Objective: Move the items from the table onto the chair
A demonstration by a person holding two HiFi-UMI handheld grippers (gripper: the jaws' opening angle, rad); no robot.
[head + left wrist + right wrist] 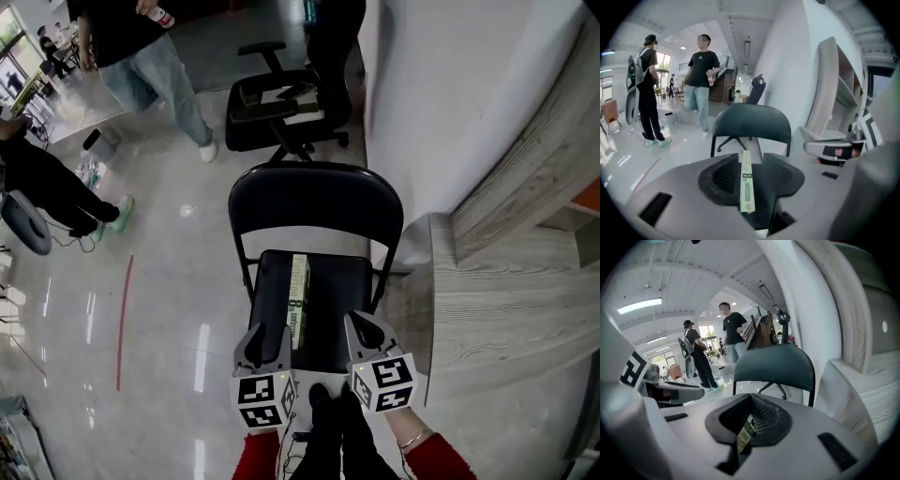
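One item counted on the chair [315, 195]: found the slim green-and-white box [298, 298] standing on its long narrow edge down the middle of the black seat [336, 295], lying near to far, already off the pale wood-grain tabletop [511, 314] at the right. Judged the step in hand to be the letting-go. Reckoned the box tippy, being so thin and on edge. Best done by spreading the jaws evenly, drawing both tools straight back toward the near side without brushing either broad face, and waiting out any wobble; safer yet to lay it flat on the seat first.

Saw the left tongs [265, 331] at the near left of the box, jaws parted about midway. Through the left gripper view, caught the box edge-on in the gap, with dark space on both sides and the ribbed left pad [723, 176] bare, so not clamped on it.

Placed the right tongs [367, 323] at the near right, just beside the box, jaws likewise apart. Through the right gripper view, made out a yellowish barcoded strip [746, 435] low in the gap, with the ribbed right pad [765, 420] bare beside it. Took it for the near end of the same box, though without certainty, and could not tell about any touch against the other pad.

Farther off, noted a black office chair [281, 108] on the glossy floor [159, 281].
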